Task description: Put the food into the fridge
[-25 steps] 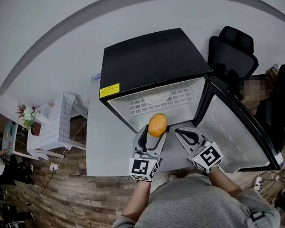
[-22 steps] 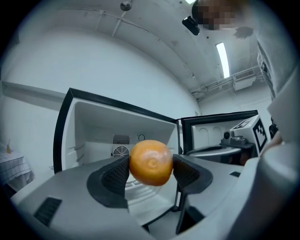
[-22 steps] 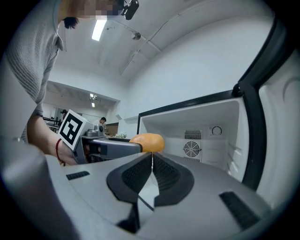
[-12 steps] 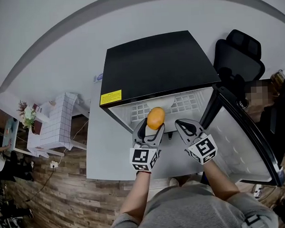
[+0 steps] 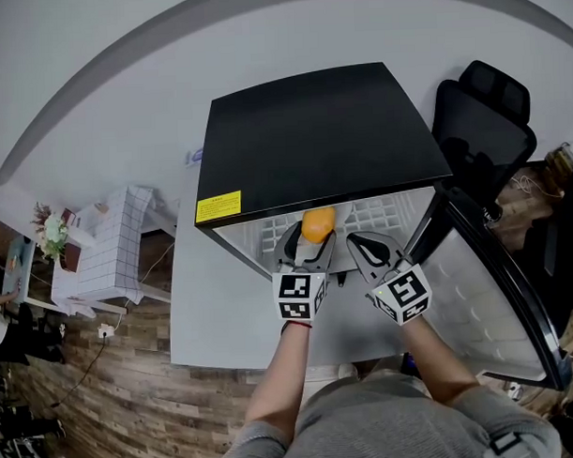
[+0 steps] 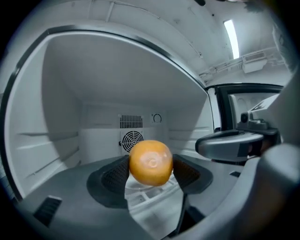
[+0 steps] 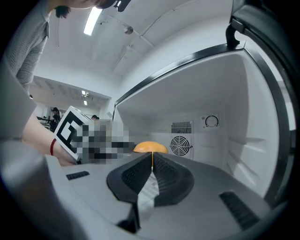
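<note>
An orange is clamped in my left gripper, which is shut on it at the mouth of the small black fridge. Through the left gripper view the fruit hangs over the white wire shelf, with the fan grille on the back wall behind it. My right gripper is beside it on the right, shut with nothing between its jaws. The top of the orange peeks over the right gripper's pads.
The fridge door stands swung open at the right. A black office chair is behind it. The fridge stands on a grey table; a small white gridded table and wooden floor lie to the left.
Both grippers have moved forward toward the fridge; the orange now sits under the fridge's top edge, at the shelf. The head view has shifted so less of the interior shows.
</note>
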`<control>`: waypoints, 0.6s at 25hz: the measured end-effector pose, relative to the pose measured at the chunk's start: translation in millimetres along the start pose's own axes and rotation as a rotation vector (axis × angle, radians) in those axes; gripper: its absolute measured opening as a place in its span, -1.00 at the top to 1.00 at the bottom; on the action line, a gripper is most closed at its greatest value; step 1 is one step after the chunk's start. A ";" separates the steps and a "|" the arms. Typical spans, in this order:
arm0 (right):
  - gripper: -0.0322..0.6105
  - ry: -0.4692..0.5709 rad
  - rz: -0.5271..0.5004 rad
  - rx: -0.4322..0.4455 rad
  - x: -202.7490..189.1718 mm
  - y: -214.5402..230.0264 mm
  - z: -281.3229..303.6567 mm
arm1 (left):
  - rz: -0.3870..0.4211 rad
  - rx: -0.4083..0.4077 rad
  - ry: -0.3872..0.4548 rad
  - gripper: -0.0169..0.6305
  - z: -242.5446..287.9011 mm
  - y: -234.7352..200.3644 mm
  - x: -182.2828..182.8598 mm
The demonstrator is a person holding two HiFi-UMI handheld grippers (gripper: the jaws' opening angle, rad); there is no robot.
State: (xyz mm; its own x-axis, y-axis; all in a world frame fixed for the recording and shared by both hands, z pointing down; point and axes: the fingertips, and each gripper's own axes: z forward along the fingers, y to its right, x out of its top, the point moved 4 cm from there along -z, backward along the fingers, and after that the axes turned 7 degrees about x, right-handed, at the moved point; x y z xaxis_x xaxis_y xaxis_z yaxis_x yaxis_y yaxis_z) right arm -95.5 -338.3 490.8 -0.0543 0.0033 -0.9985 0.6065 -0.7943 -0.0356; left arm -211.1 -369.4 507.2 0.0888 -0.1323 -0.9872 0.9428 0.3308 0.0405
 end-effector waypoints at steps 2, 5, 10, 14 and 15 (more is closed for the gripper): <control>0.86 -0.004 -0.005 0.005 0.1 0.6 0.5 | 0.016 0.011 -0.015 0.01 10.2 -0.6 -0.1; 0.86 -0.015 -0.006 0.006 -1.0 3.4 0.4 | 0.031 0.038 -0.045 0.01 22.2 -3.8 0.7; 0.86 -0.023 -0.009 0.008 -2.2 5.6 -0.3 | 0.044 0.065 -0.116 0.01 40.1 -8.6 1.7; 0.86 -0.032 -0.008 0.015 -3.7 2.8 -1.9 | 0.064 0.062 -0.155 0.01 49.4 -9.0 -1.1; 0.86 -0.033 -0.008 0.016 -3.6 2.0 -2.1 | 0.058 0.061 -0.164 0.01 50.8 -10.0 -4.6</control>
State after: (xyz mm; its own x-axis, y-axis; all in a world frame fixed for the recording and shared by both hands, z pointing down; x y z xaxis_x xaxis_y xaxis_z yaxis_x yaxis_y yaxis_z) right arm -92.5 -338.7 494.2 -0.0853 -0.0106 -0.9963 0.5931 -0.8040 -0.0422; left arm -204.6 -419.5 519.2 0.1898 -0.2666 -0.9450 0.9519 0.2857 0.1106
